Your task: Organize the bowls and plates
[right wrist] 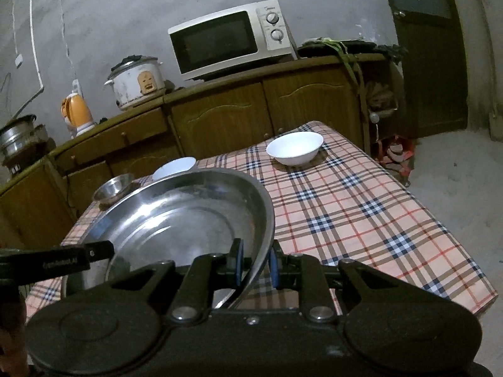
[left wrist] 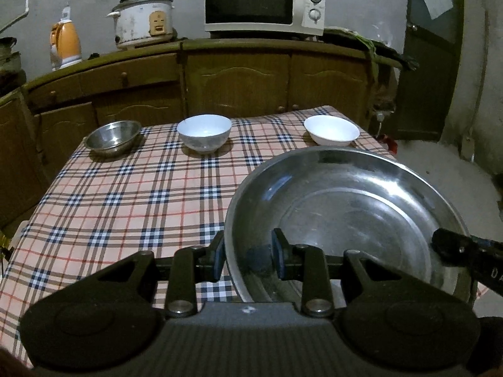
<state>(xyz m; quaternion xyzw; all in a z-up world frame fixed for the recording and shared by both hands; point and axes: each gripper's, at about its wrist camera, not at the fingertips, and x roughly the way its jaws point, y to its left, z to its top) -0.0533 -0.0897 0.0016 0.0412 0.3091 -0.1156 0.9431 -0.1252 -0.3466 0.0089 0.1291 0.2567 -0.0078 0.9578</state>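
A large steel basin (left wrist: 345,207) hangs tilted above the checked tablecloth (left wrist: 125,201), held from both sides. My left gripper (left wrist: 248,259) is shut on its near left rim, one pad outside and one inside. In the right wrist view the same steel basin (right wrist: 188,220) fills the lower left, and my right gripper (right wrist: 256,264) is shut on its right rim. Along the far edge of the table stand a small steel bowl (left wrist: 113,138), a deep white bowl (left wrist: 204,132) and a shallow white bowl (left wrist: 331,129). The shallow white bowl (right wrist: 295,147) is also plain in the right wrist view.
Behind the table runs a wooden cabinet (left wrist: 239,78) bearing a microwave (left wrist: 264,3), a rice cooker (left wrist: 143,19) and an orange kettle (left wrist: 64,44). A dark door (left wrist: 430,62) stands at the right. Bare floor (right wrist: 456,169) lies to the right of the table.
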